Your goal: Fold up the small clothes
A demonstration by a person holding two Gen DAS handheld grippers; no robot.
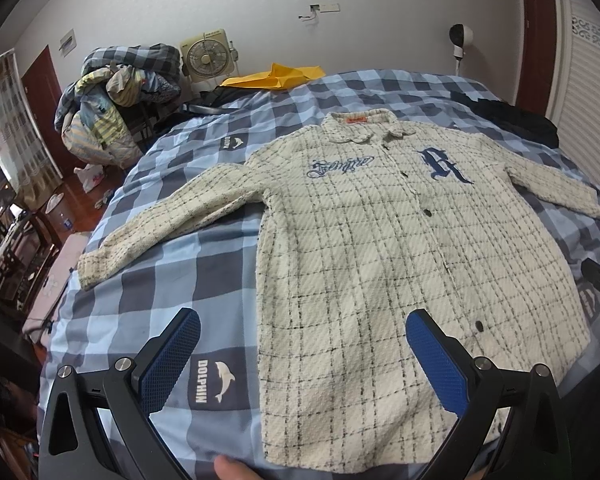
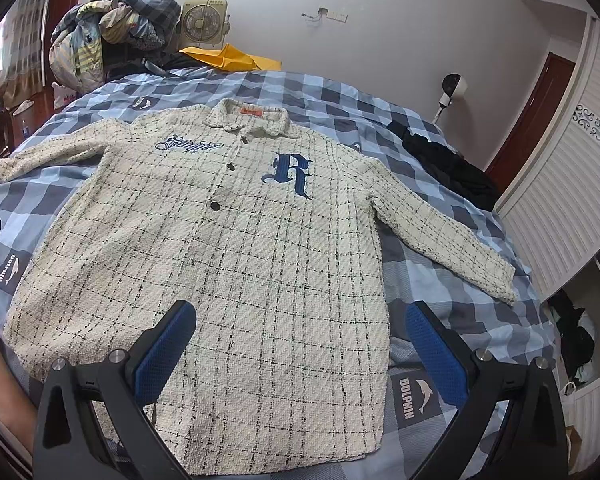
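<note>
Cream plaid shirt (image 1: 380, 248) lies flat, face up on the checked bed (image 1: 160, 288), sleeves spread, buttoned, probably laid out ready for folding. Blue embroidered "R" (image 2: 290, 174) on chest; script opposite unreadable. Bedsheet patches read "DOLPHIN" (image 1: 214, 380). Left gripper (image 1: 300, 354) and right gripper (image 2: 298, 350) hover at hem, fingers apart, empty.

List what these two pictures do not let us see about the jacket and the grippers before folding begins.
- Jacket back: face-down on the bedcover in both views.
- Hem middle: behind the right gripper frame, right wrist view.
- Orange collar label: text too small to read.
- Script embroidery: fisheye-warped, not clearly legible.
- Left gripper: body cut off by the bottom edge, left wrist view.
</note>
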